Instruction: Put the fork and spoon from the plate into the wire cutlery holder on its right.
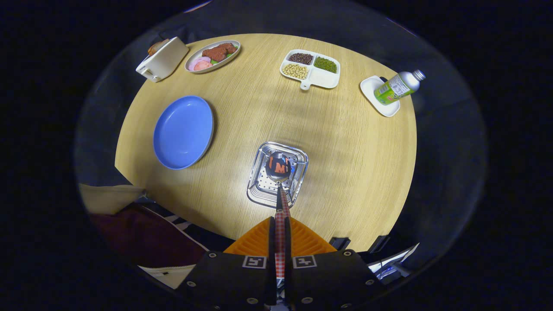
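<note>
While the gripper [280, 235] clamps the spoon [278, 172], it hangs above the holder [259, 190].

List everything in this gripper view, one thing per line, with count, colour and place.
table: one, light wood, round, under everything.
blue plate: one, bare, left of the holder.
wire cutlery holder: one, shiny metal, just ahead of the fingers.
spoon: one, shiny bowl with red-checked handle, held over the holder.
toaster: one, white, far left.
oval dish: one, white, holding food, beside the toaster.
divided tray: one, white, holding beans, far side.
bottle: one, green label, on a small white dish, far right.
gripper: one, fingers closed on the spoon handle.
</note>
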`<state>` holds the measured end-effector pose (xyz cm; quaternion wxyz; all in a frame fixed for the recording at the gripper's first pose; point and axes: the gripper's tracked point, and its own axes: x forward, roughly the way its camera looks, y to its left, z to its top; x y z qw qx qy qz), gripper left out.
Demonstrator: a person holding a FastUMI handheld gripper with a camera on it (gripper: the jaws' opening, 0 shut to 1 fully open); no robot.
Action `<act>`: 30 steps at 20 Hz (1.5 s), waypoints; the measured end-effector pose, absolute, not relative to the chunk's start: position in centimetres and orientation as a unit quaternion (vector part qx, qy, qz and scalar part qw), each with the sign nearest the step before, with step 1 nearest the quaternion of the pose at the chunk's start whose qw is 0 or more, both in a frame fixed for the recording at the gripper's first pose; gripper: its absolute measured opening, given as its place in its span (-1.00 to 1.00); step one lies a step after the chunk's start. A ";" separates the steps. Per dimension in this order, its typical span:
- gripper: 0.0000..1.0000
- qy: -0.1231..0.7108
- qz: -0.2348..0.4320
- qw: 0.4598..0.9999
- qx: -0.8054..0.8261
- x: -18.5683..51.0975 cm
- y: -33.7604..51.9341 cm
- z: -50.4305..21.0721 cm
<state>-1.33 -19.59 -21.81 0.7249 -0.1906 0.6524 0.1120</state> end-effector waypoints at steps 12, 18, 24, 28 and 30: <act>-0.45 0.655 0.116 0.729 -0.160 1.3 -17.8 -22.5; 0.85 0.528 0.092 0.842 -0.064 4.5 -17.5 -17.8; 0.97 0.297 0.036 0.954 0.016 7.4 -19.6 -8.8; 0.97 0.178 0.016 0.983 0.040 6.8 -21.3 -3.6; 0.97 0.143 0.014 0.988 0.053 5.9 -21.7 -2.2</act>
